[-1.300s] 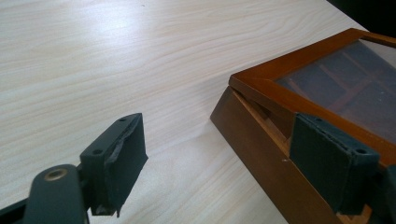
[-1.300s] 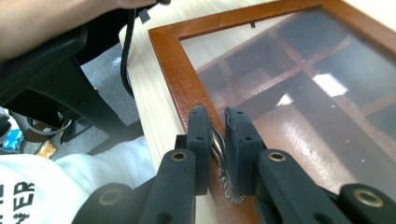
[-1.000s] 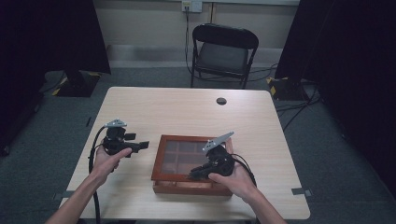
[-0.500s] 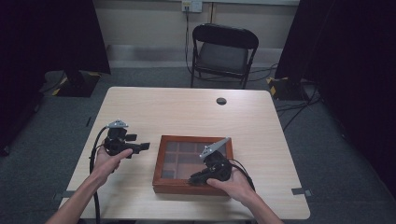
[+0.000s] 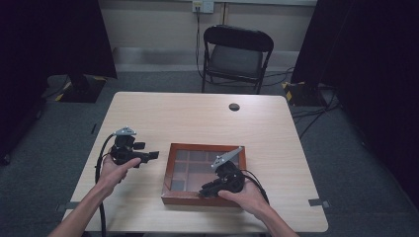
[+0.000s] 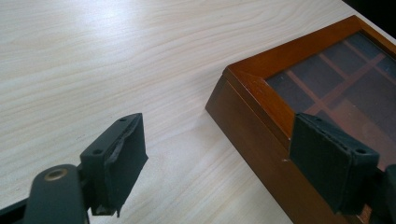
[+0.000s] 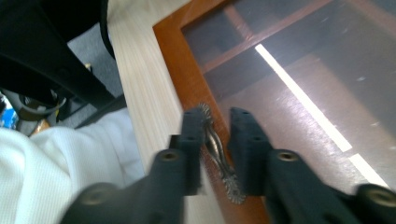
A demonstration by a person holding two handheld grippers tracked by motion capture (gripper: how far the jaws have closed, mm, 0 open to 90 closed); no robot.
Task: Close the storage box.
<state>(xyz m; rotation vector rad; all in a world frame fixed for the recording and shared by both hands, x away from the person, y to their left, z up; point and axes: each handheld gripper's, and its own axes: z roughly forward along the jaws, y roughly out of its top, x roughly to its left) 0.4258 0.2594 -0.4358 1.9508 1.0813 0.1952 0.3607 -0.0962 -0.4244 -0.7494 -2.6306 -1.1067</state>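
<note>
Handle of the wooden box sits between my right gripper jaws, which have just been opening and straddle it without pressing. It runs along the box's six o'clock edge. My left gripper hangs half open, empty, at nine o'clock.

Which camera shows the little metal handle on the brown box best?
The right gripper view: the metal handle sits close up between the right gripper, whose jaws have just been opening. The high view shows the whole box, with its near edge where that gripper reaches. The left gripper view shows a box corner.
</note>
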